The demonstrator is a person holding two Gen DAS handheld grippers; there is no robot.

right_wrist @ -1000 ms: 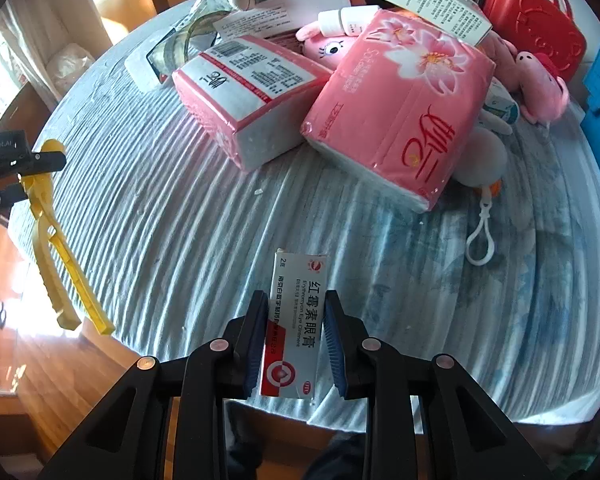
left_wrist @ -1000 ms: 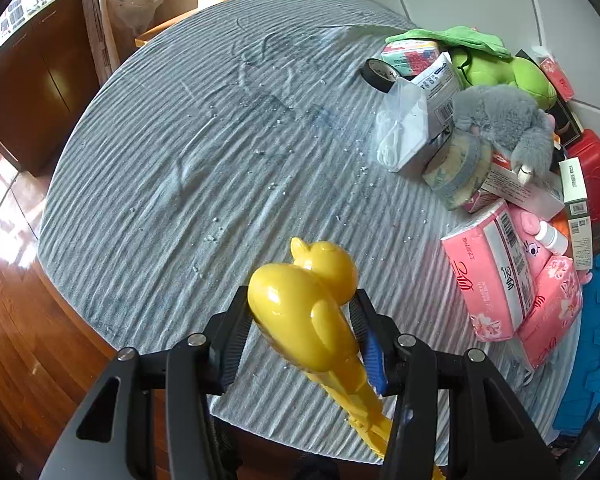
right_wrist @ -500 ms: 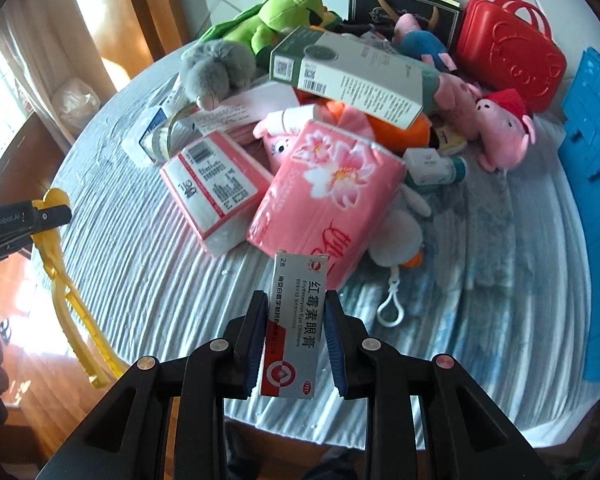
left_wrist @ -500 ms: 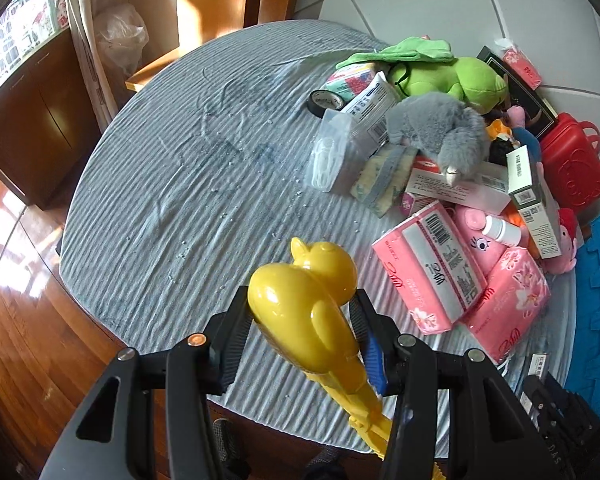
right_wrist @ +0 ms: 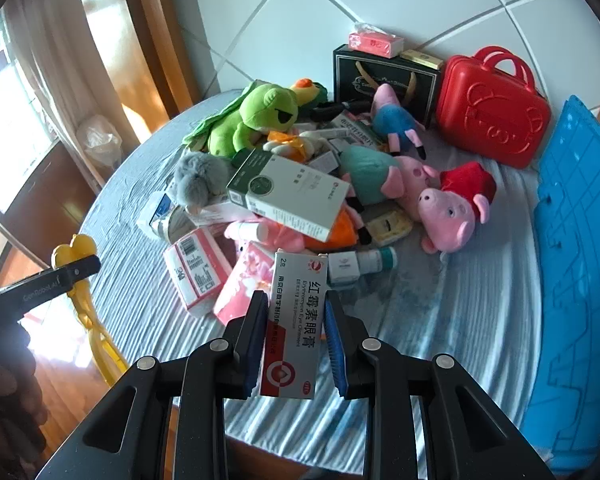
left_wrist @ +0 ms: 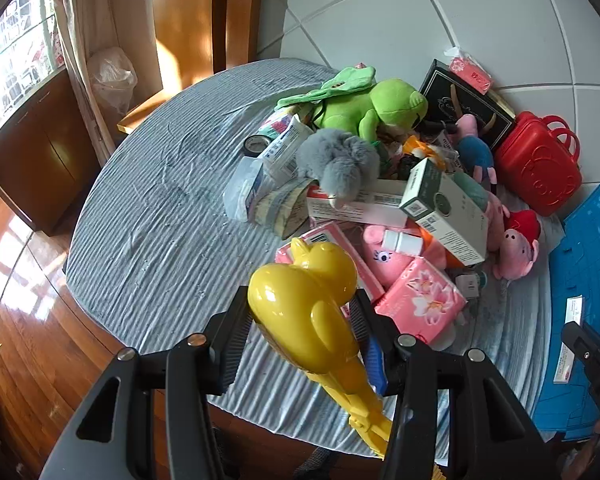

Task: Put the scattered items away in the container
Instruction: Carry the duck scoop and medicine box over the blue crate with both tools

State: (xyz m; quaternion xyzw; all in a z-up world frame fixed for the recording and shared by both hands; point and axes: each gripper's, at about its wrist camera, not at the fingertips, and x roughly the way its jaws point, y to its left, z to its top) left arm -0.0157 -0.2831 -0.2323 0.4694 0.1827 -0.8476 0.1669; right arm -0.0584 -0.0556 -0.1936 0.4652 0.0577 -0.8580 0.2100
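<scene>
My left gripper (left_wrist: 300, 320) is shut on a yellow duck-shaped toy (left_wrist: 304, 304) with long handles and holds it above the table's near edge. It shows at the left of the right wrist view (right_wrist: 78, 252). My right gripper (right_wrist: 296, 308) is shut on a white and red ointment box (right_wrist: 296, 320), also seen in the left wrist view (left_wrist: 568, 332). A blue container (right_wrist: 576, 264) stands at the right edge of the table (left_wrist: 148, 220). A pile of scattered items lies in the middle.
The pile holds a green frog plush (right_wrist: 260, 120), a grey plush (right_wrist: 200, 180), a green and white box (right_wrist: 292, 192), pink tissue packs (left_wrist: 420, 300), pig plushes (right_wrist: 452, 208) and small bottles. A red toy case (right_wrist: 492, 108) and a black gift bag (right_wrist: 384, 76) stand at the back.
Both grippers have pulled back and risen from the table with their items held. The whole pile, the red case and the blue container have come into view.
</scene>
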